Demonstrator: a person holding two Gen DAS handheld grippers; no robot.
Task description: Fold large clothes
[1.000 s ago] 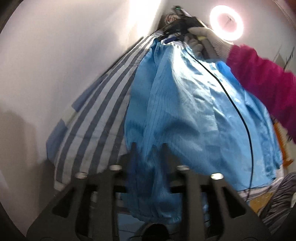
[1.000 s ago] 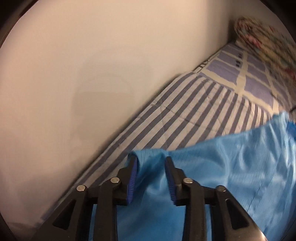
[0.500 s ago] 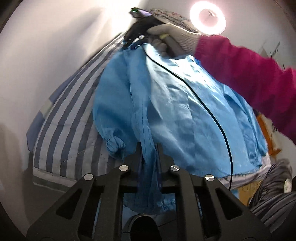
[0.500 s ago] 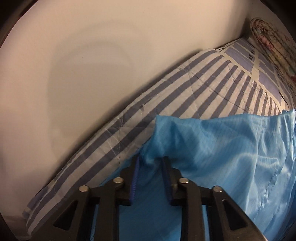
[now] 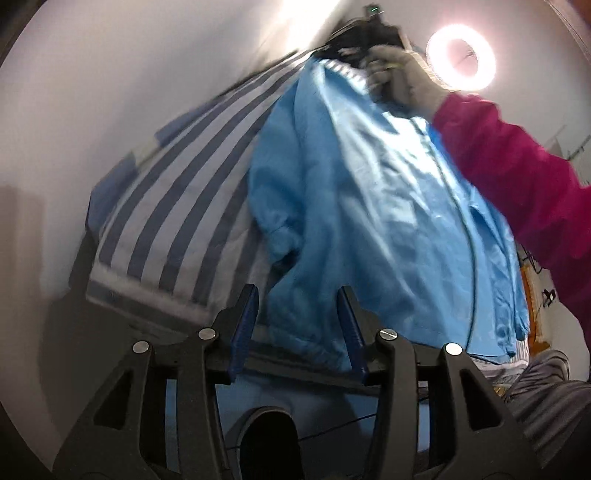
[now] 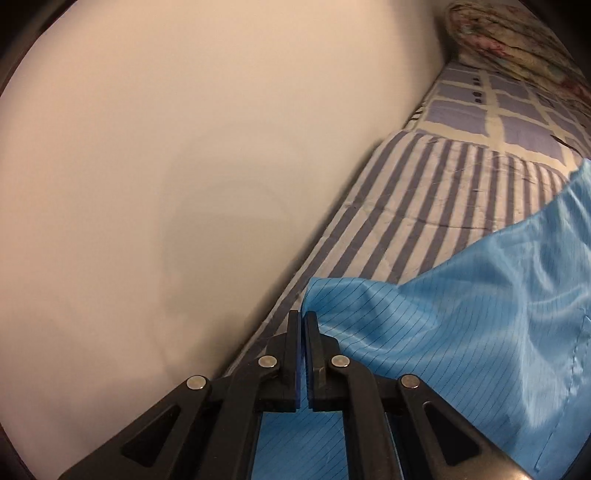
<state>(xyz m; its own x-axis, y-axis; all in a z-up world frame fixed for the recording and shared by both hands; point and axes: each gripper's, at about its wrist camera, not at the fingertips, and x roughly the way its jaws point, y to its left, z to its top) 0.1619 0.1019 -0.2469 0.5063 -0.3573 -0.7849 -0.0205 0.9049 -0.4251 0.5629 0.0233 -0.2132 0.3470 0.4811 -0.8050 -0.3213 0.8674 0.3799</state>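
A large light-blue garment (image 5: 369, 206) lies spread on a blue-and-white striped bed cover (image 5: 177, 206). My left gripper (image 5: 299, 295) is open, its jaws wide apart at the garment's near hem, with cloth between them but not clamped. My right gripper (image 6: 303, 321) is shut on a corner of the blue garment (image 6: 461, 325) near the wall side of the bed. The right gripper also shows in the left wrist view (image 5: 362, 33), held by a gloved hand at the garment's far end.
A pale wall (image 6: 184, 166) runs along the bed's left edge. A checked blue sheet (image 6: 498, 103) and a floral pillow (image 6: 517, 48) lie beyond. A ring light (image 5: 460, 57) glows ahead. A magenta sleeve (image 5: 517, 177) crosses the right side.
My left gripper has opened and let go of the garment's fold. My right gripper has closed tight on the garment's corner. The garment has settled flatter.
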